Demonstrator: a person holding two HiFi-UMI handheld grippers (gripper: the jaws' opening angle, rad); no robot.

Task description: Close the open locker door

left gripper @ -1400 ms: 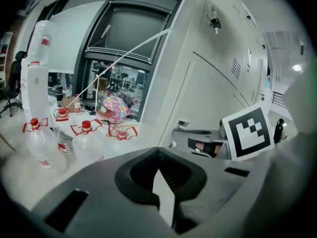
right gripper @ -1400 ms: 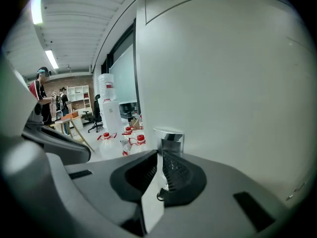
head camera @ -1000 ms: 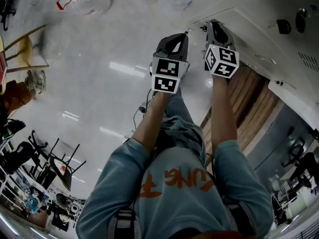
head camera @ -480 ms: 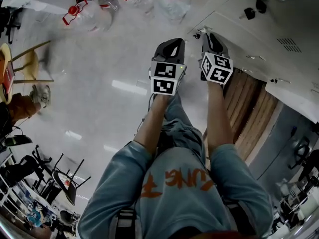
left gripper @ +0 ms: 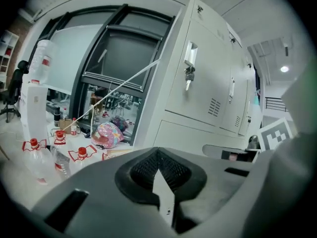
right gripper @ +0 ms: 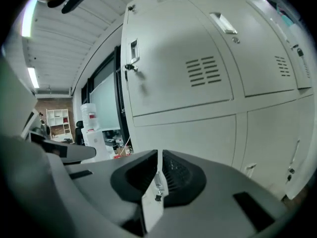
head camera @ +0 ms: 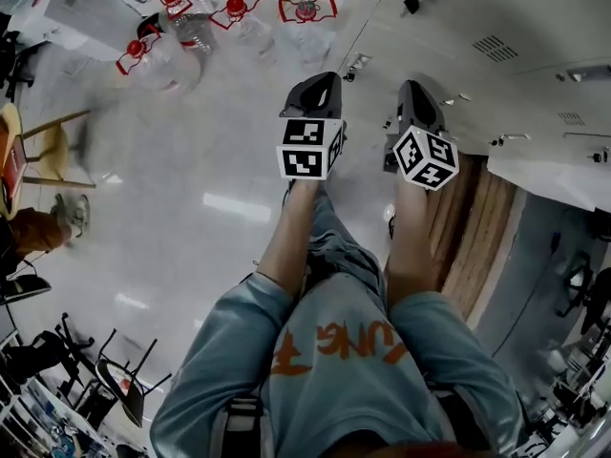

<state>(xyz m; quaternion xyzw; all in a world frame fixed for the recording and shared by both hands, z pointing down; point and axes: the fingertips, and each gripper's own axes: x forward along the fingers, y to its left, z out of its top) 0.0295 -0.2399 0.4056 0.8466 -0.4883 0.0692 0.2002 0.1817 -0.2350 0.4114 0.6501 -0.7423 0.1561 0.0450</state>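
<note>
Lockers (head camera: 496, 27) fill the wall ahead and right of us, nearer the right gripper (right gripper: 159, 157), whose jaws stand a slit apart, closing on nothing, the left gripper (left gripper: 157, 152) pinched shut and empty; the vented door (right gripper: 178, 68) facing us stands upright and looks flush, so which door hangs open we cannot tell.

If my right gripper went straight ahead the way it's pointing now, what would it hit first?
Probably the white lower locker door, just below the vented door; distance is hard to judge. The jaws of the right gripper are closing with nothing between them.
</note>
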